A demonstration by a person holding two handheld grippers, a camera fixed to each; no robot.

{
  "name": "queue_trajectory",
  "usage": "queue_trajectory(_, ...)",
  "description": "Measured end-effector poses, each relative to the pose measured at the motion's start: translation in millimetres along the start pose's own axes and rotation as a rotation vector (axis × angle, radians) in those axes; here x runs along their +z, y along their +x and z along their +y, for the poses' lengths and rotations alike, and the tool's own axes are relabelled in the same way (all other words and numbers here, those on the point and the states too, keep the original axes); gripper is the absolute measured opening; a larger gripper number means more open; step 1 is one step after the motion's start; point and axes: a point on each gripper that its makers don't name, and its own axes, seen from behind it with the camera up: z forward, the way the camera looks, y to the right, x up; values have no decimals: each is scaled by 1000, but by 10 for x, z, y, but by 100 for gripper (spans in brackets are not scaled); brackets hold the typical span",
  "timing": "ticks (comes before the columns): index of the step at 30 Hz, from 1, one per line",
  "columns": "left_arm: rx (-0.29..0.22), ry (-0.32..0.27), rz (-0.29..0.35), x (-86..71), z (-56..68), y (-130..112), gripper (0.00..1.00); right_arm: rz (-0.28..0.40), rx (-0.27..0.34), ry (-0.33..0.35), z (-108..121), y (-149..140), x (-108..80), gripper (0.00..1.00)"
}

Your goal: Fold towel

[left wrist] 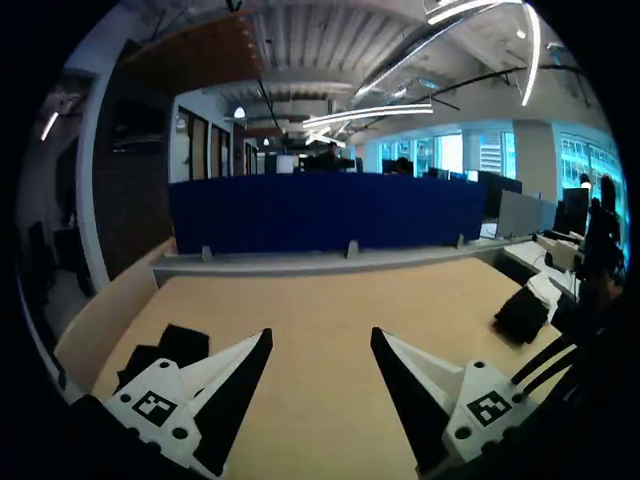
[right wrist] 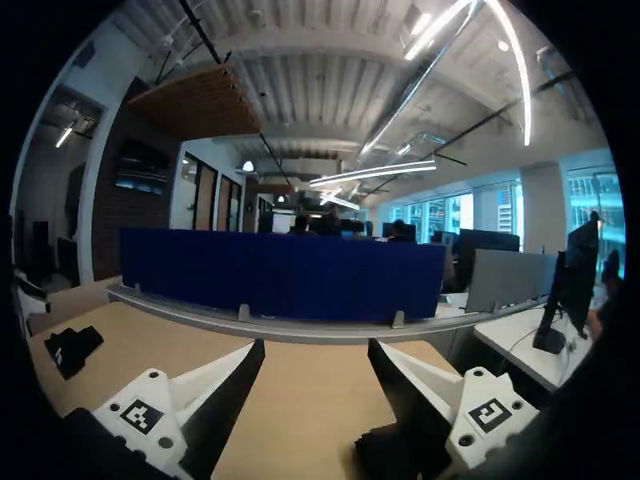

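My left gripper (left wrist: 320, 352) hovers open over a light wooden table (left wrist: 320, 312), with nothing between its fingers. A black folded cloth (left wrist: 172, 348) lies just past its left finger, near the table's left edge. A second black cloth (left wrist: 522, 314) rests at the table's right edge. In the right gripper view, my right gripper (right wrist: 314, 356) is also open and holds nothing. A dark cloth pile (right wrist: 390, 448) lies low beside its right finger, partly hidden by it. Another black cloth (right wrist: 72, 348) sits far left on the table (right wrist: 304, 408).
A blue partition (left wrist: 320, 210) on a grey rail closes the table's far edge. Desks with equipment (left wrist: 560, 256) stand to the right. In the right gripper view, a monitor (right wrist: 572, 280) stands on a white desk at the right. People sit behind the blue partition (right wrist: 280, 276).
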Motion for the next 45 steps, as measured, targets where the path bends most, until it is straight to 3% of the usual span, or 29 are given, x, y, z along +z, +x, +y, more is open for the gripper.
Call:
queue_trajectory(6,14,62,143,45,-236,457,91,2,0,2,-135,40,26,100)
queue_trajectory(12,21,151,209,111,-573,666,91,4,-3,-2,-239,61,15,100)
queue_trajectory(33,19,116,214,229,-595,549,91,15,-1,-39,-371,162,41,100)
queue_trajectory(45,8,122,208,386,-698,190,91,15,7,-39,-488,191,21,100)
